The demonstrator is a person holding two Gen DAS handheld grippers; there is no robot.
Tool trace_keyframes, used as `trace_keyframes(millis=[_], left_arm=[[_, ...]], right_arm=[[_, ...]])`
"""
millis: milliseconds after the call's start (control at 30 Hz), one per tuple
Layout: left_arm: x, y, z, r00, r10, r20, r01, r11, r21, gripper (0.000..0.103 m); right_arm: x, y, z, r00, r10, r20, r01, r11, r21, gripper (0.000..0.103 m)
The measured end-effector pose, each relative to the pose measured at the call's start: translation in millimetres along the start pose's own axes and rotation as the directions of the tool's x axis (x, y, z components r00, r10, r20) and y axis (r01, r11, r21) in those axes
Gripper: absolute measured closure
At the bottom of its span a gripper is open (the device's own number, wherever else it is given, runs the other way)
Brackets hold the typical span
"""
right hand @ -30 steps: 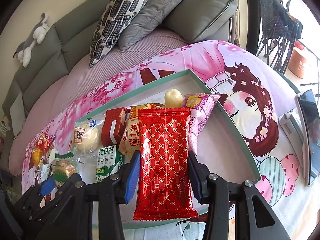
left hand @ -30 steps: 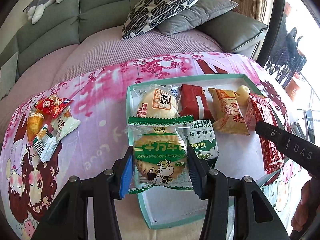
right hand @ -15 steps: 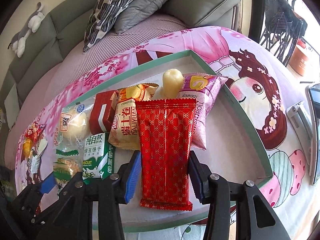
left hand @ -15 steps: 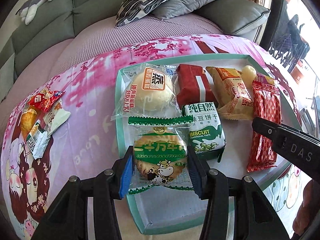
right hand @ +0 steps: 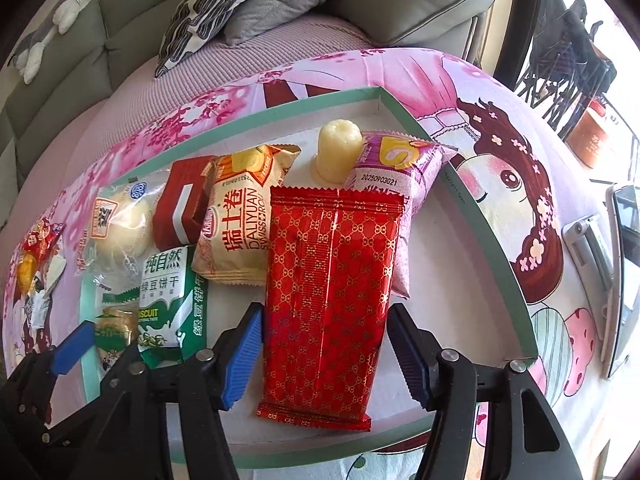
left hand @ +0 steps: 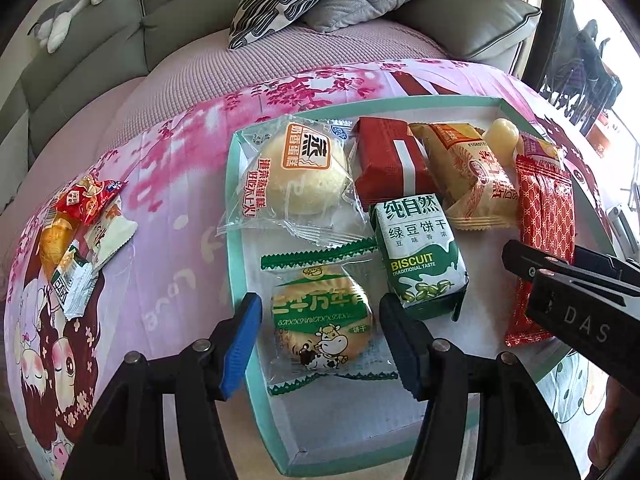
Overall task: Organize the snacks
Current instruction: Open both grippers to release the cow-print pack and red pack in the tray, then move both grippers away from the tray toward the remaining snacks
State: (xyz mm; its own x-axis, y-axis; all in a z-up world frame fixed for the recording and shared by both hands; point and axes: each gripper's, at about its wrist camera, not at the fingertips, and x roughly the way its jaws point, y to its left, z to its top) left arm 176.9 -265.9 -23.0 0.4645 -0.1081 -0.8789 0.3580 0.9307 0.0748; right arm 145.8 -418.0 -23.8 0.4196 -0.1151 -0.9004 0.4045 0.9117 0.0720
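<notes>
A teal-rimmed white tray (left hand: 235, 264) holds several snacks. My left gripper (left hand: 320, 340) is open; its blue pads stand apart on both sides of a green round biscuit pack (left hand: 320, 320) that lies in the tray. My right gripper (right hand: 324, 344) is open around a red patterned packet (right hand: 328, 280), which lies flat in the tray (right hand: 480, 208). The tray also holds a steamed cake (left hand: 298, 176), a red box (left hand: 384, 160), a mung bean biscuit pack (left hand: 420, 256), a Swiss roll pack (right hand: 240, 224), a jelly cup (right hand: 338, 148) and a purple pack (right hand: 396, 168).
A small heap of loose snacks (left hand: 80, 232) lies on the pink cartoon cloth left of the tray. A phone and a remote (right hand: 616, 264) lie at the table's right edge. A grey sofa with cushions (left hand: 320, 8) stands behind the table.
Both grippers have opened and let go: the green biscuit pack and the red packet now lie in the tray. Both cameras have dropped closer to the tray.
</notes>
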Motion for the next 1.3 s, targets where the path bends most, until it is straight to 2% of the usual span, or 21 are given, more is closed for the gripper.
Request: trace_keyframes(millis=[100,233,300,367,500,600,867,900,933,967,1000,1033,1300], left_arm=[[-2.1,2.9,1.3,1.0,-0.017,0.009,0.017,1.0,-0.011,0.039],[-8.1,3.6,3.1,0.999,-0.041,0.03,0.041,0.999,-0.015,0.03],[-12.6,3.1,4.2,0.998,-0.035,0.045,0.035,0.999,-0.01,0.027],[-17.3,4.6,4.9,0.998,-0.026,0.063,0.027,1.0,-0.009,0.02],[-29.4,16.9,7.8,0.994,-0.017,0.11,0.022,0.999,-0.047,0.018],[-36.9,33.4,9.2,0.99,0.016,0.143,-0.002,0.995,-0.1,0.018],[-32.2,68.3,6.5,0.986,0.097,0.136,-0.067,0.975,-0.211,0.017],[-30.4,71.4,5.5,0.985,0.108,0.133,-0.077,0.972,-0.222,0.016],[-28.5,74.1,4.3,0.984,0.119,0.132,-0.086,0.969,-0.232,0.007],[-26.6,76.9,3.8,0.983,0.127,0.129,-0.093,0.966,-0.241,0.003],[-25.2,80.0,3.1,0.983,0.134,0.126,-0.099,0.963,-0.25,0.003],[-24.5,82.8,2.2,0.983,0.138,0.125,-0.102,0.961,-0.258,0.003],[-23.2,96.2,0.7,0.979,0.147,0.14,-0.098,0.947,-0.307,0.003]], right_arm=[[-0.2,-1.0,1.0,1.0,-0.008,0.004,0.008,1.0,0.002,0.027],[-5.3,0.1,2.7,0.999,-0.021,0.029,0.021,1.0,0.001,0.016],[-10.0,0.5,4.4,0.999,-0.026,0.047,0.026,1.0,0.002,0.016],[-15.9,-1.2,5.5,0.997,-0.022,0.067,0.022,1.0,0.008,0.016],[-27.9,-2.6,7.6,0.995,-0.023,0.102,0.022,1.0,0.016,0.016],[-35.5,-3.4,9.1,0.992,-0.015,0.122,0.013,1.0,0.021,0.016],[-34.0,4.5,7.6,0.993,0.006,0.117,-0.006,1.0,0.001,0.016],[-32.8,5.9,7.4,0.993,0.012,0.113,-0.013,1.0,0.001,0.016],[-31.8,7.2,7.0,0.994,0.021,0.112,-0.021,1.0,0.001,0.016],[-31.1,8.5,6.6,0.993,0.029,0.113,-0.029,1.0,-0.001,0.013],[-30.4,9.8,6.3,0.993,0.034,0.114,-0.034,0.999,-0.002,0.008],[-29.8,10.8,6.2,0.993,0.035,0.115,-0.035,0.999,-0.002,0.0],[-26.6,16.0,5.8,0.993,0.052,0.107,-0.052,0.999,-0.002,0.0]])
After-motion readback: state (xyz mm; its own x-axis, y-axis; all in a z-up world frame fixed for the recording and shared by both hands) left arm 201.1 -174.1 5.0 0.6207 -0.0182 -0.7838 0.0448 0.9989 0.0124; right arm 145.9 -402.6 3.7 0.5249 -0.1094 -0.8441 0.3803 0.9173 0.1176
